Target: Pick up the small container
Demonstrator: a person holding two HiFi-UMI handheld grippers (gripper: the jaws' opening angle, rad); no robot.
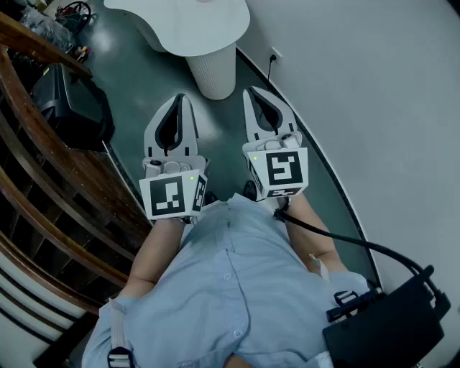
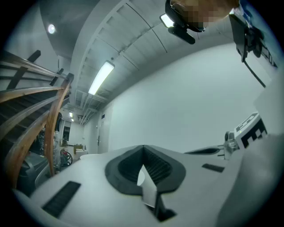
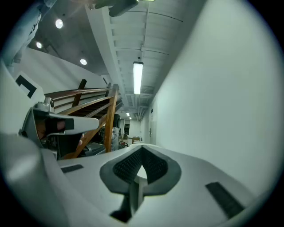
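Left gripper (image 1: 178, 100): jaws clenched together, nothing between them, held out before the chest. Right gripper (image 1: 257, 95): likewise clenched and empty, just beside the left. White table (image 1: 215, 32): on a ribbed pedestal (image 1: 213, 70), ahead of both. Small container: showed in no view

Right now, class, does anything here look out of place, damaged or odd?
Nothing is spilled or damaged. The odd part: no small container shows in any view, and the left tool and right tool are both shut and empty, short of the white table.
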